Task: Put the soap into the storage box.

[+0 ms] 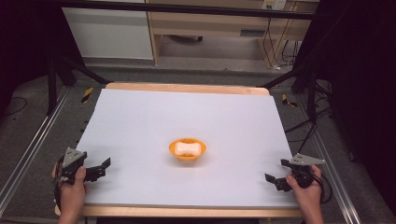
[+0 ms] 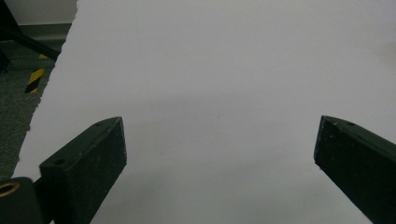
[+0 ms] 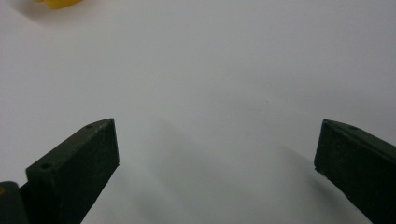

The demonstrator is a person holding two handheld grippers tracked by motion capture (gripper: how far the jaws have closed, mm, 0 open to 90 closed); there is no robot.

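An orange bowl [image 1: 187, 150] sits near the middle of the white table sheet [image 1: 187, 116], with a white lump [image 1: 188, 149] inside it. My left gripper [image 1: 103, 168] rests at the sheet's near left edge, open, nothing between its jaws. In the left gripper view its jaws stand wide apart over bare white sheet [image 2: 219, 93]. My right gripper [image 1: 275, 176] is at the near right edge, also open and empty. In the right gripper view a yellow-orange sliver of the bowl [image 3: 58, 3] shows at the top left, far from the jaws.
The white sheet lies on a wooden tabletop [image 1: 187, 87]. Grey carpet floor and metal rails [image 1: 28, 154] flank the table. Yellow-black tape marks [image 1: 87, 94] lie at the far corners. A dark frame bar [image 1: 187, 8] and furniture stand beyond.
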